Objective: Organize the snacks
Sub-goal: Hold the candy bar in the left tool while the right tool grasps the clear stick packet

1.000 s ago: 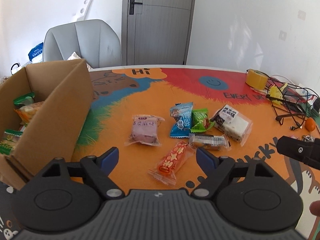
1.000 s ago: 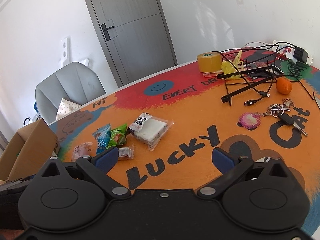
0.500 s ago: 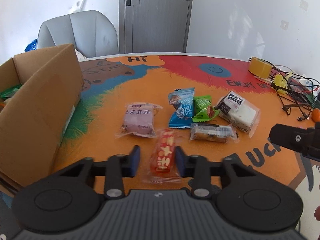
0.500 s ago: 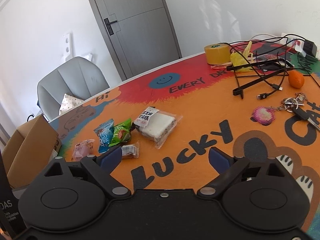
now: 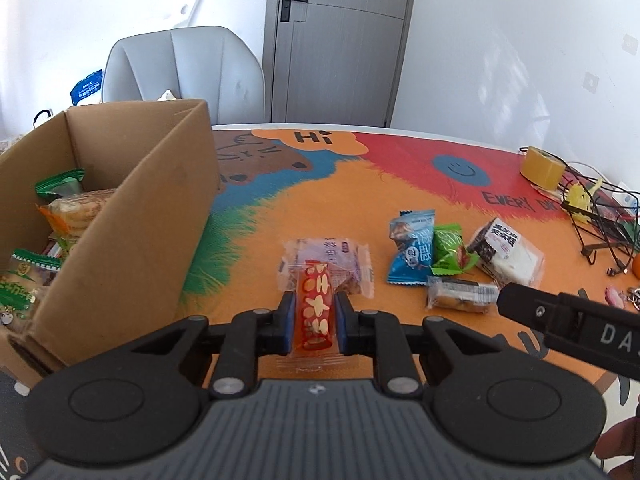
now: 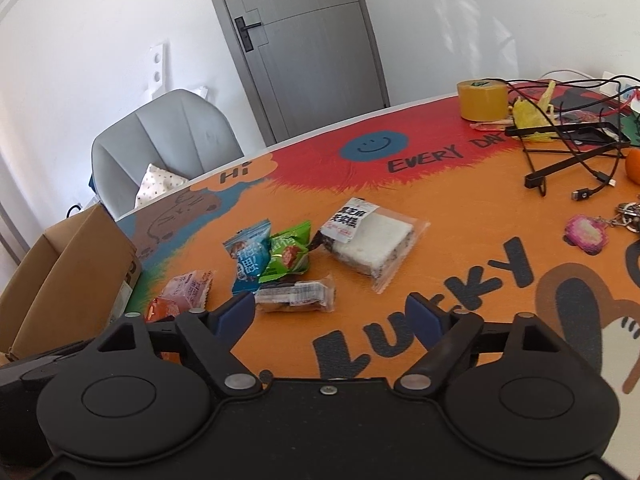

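With the left gripper [image 5: 313, 312] clamped on the red snack [image 5: 316, 312] low over the table [image 5: 360, 196], I'd lift it clear before swinging to the box [image 5: 132, 216], while the right gripper [image 6: 334, 314], its empty jaws narrowing, lines up on the brown bar [image 6: 294, 298].

We see the purple snack [image 5: 340, 254] half hidden behind the held red packet [image 5: 317, 312]; the cardboard box [image 5: 132, 236] runs off the left edge; an orange [image 6: 633, 165] is cut by the right edge.
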The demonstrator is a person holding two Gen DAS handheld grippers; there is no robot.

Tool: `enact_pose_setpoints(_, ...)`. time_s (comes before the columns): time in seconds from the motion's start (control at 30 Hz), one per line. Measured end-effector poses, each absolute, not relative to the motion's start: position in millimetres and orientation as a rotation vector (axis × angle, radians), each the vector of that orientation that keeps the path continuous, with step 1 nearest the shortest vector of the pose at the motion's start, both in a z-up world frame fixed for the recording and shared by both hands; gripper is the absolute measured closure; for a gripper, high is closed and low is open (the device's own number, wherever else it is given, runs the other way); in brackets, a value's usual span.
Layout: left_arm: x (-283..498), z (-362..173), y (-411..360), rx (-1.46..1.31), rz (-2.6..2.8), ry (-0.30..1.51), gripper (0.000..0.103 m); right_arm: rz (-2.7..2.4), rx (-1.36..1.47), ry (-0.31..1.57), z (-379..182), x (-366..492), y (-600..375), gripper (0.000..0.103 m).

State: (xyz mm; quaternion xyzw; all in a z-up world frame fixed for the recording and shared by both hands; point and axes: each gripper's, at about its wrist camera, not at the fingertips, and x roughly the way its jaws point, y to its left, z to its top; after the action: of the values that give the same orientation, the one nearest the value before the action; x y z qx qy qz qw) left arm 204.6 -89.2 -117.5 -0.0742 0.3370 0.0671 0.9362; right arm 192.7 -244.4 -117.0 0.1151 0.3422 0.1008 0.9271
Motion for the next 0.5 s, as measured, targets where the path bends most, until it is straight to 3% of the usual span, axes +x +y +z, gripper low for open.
enact_pose_setpoints(0.5,201,-111,-78,-0.212,0.185,0.656,0.084,0.285,0.23,0.695,-118,214,-218,0.047)
